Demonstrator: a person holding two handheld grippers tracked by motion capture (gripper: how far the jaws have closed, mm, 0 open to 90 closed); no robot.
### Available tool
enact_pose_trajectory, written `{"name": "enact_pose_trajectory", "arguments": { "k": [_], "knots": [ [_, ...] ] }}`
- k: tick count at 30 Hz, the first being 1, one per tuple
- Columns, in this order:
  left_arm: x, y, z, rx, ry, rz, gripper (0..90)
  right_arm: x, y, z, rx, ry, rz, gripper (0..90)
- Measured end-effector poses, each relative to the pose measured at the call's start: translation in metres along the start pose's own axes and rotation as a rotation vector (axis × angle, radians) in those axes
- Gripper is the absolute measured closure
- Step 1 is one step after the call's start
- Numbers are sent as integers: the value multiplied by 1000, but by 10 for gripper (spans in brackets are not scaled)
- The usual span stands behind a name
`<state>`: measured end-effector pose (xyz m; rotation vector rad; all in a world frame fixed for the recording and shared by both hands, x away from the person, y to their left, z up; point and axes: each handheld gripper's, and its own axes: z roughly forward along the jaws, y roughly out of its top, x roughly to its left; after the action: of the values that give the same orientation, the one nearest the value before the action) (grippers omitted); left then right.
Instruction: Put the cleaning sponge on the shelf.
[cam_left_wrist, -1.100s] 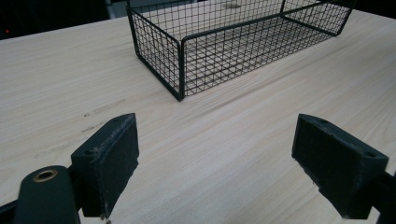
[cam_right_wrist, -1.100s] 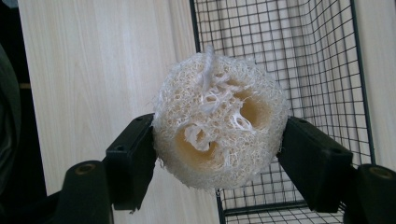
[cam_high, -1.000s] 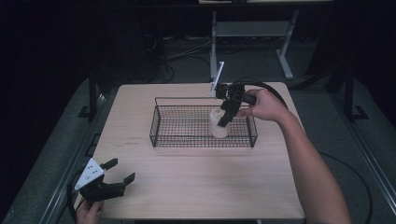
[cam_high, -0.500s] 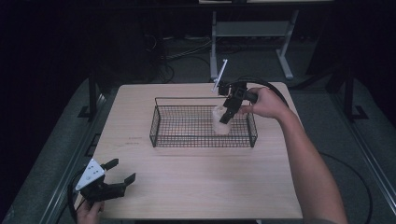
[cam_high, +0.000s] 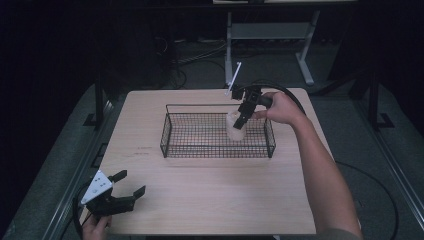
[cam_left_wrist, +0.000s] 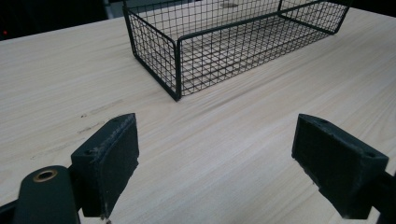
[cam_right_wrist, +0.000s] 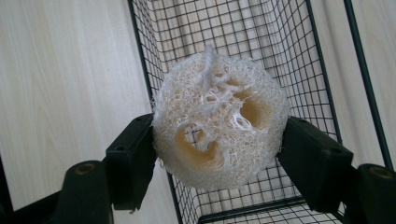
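The right arm reaches forward across the table (cam_high: 200, 200), its hand (cam_high: 280, 107) holding the right gripper (cam_high: 239, 121) tilted down over the basket's (cam_high: 167, 142) far right part. Its jaws clamp a pale loofah (cam_right_wrist: 219, 135) from both sides, the piece hanging over the mesh floor inside the basket. The left hand (cam_high: 94, 229) sits at the table's near left corner, holding the left gripper (cam_high: 131, 184) low above the wood, jaws spread wide with nothing between them, aimed toward the basket.
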<state>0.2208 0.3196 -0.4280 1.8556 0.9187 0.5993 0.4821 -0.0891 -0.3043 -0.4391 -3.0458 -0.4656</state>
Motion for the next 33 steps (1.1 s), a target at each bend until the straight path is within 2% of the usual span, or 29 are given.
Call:
{"name": "enact_pose_trajectory", "arguments": {
  "k": [13,16,20,23,26,30,33],
  "knots": [
    [0,-1,-1,3,-4,3,141,-13,-7,13,-6,-2,46,289],
    [0,-1,-1,1,-2,-1,141,-15,-9,19,19,-2,57,289],
    [0,-1,-2,1,-1,1,141,-16,-7,26,24,4,50,289],
    [0,-1,-2,-1,0,2,141,-16,-4,34,48,11,50,288],
    [0,-1,-3,-1,0,3,141,-15,-4,37,45,13,45,289],
    [0,-1,-3,1,1,3,141,-17,-8,41,24,21,64,288],
    [0,-1,-3,2,1,3,141,-18,-11,45,38,17,64,288]
  ]
}}
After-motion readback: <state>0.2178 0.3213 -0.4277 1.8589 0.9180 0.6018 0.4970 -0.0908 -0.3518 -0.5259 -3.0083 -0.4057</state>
